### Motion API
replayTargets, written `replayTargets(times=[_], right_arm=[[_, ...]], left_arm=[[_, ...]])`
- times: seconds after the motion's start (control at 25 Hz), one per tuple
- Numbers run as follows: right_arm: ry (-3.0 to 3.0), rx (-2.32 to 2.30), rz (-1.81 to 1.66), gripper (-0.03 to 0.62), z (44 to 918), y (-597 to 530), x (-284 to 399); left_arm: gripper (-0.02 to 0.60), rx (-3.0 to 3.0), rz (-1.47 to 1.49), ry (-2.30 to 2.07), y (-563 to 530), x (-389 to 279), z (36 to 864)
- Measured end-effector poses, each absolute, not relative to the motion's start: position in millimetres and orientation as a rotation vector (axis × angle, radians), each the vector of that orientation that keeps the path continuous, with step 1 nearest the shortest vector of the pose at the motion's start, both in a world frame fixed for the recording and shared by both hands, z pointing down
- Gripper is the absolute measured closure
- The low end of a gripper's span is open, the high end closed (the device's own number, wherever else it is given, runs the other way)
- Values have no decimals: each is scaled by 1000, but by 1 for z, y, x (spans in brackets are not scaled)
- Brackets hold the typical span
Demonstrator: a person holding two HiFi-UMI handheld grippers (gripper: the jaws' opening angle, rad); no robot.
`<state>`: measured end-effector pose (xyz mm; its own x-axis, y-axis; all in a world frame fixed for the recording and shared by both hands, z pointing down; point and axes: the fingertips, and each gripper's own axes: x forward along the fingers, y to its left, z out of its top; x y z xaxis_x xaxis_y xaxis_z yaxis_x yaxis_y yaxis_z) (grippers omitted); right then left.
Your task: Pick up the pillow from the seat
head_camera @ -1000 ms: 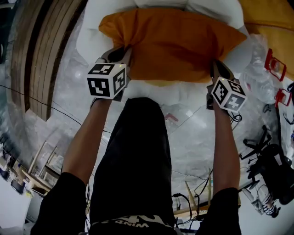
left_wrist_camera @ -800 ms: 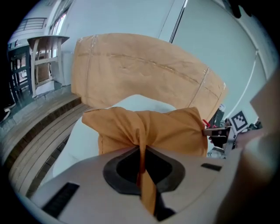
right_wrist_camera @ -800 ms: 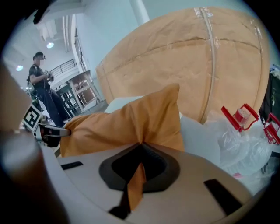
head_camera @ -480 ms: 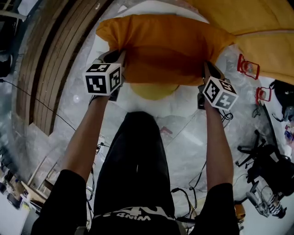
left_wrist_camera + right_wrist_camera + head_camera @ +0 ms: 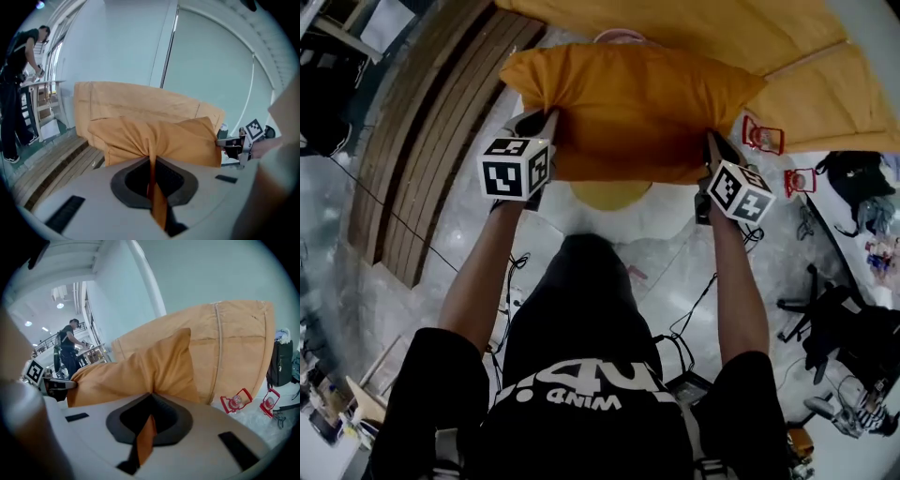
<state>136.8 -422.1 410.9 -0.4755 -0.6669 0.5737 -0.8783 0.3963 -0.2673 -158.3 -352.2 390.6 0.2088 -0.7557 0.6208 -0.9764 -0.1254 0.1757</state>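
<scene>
Orange cloth covers the big seat [image 5: 769, 42] at the back. The orange pillow [image 5: 633, 112] is held up just in front of that seat, stretched between the two grippers. The left gripper [image 5: 549, 120] has its fingers squeezed tight on a fold of cloth at the pillow's left end. The right gripper [image 5: 710, 142] pinches a fold at the right end the same way. Two small red lanterns [image 5: 762, 134] sit low down, near the right gripper.
</scene>
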Motion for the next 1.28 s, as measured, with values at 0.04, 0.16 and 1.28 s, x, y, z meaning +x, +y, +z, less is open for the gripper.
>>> replayTargets(times=[0.04, 0.16, 1.28], right_arm=[[-2296, 1338, 784, 568, 395, -411, 138], [-2325, 1361, 772, 568, 348, -386, 138], [-2617, 1523, 426, 568, 127, -193, 167]], left_arm=[[561, 1956, 520, -1609, -343, -157, 374], [561, 2013, 498, -1637, -322, -158, 325], [562, 2417, 192, -1700, -166, -131, 122]])
